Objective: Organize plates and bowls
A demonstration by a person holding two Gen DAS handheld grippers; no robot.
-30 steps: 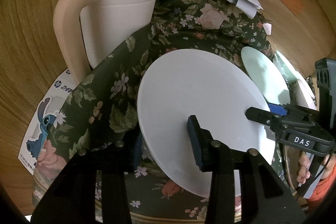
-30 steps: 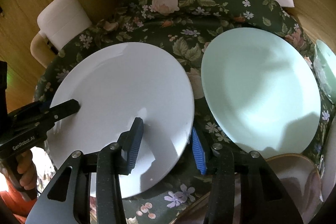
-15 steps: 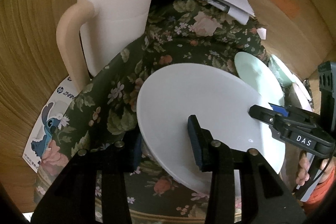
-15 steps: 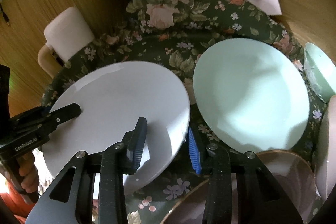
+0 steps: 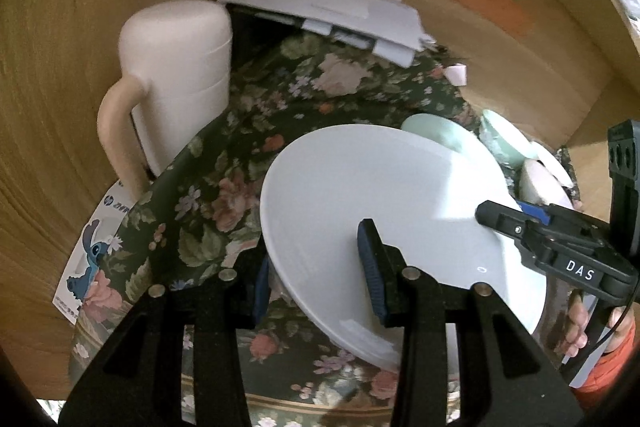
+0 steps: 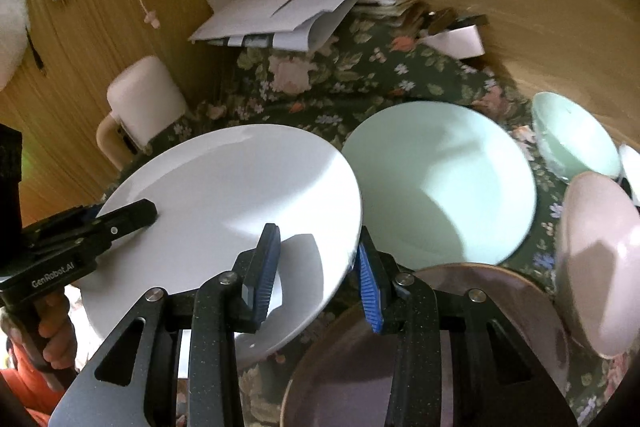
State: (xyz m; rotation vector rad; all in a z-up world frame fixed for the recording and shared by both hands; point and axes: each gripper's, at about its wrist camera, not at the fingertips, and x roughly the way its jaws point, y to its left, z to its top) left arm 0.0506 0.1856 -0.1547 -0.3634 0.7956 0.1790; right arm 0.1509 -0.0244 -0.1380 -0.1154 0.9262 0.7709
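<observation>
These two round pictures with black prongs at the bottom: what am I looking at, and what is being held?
Each picture comes from a fisheye camera on a hand-held two-finger gripper, looking along its fingers. The left gripper and the right gripper each straddle an opposite edge of one white plate, which looks tilted above the floral tablecloth. Each gripper shows in the other's picture. Whether the pads actually pinch the rim is unclear. Nearby lie a mint green plate, a mint bowl, a pink bowl, a brown-rimmed plate, a cream jug and some papers.
</observation>
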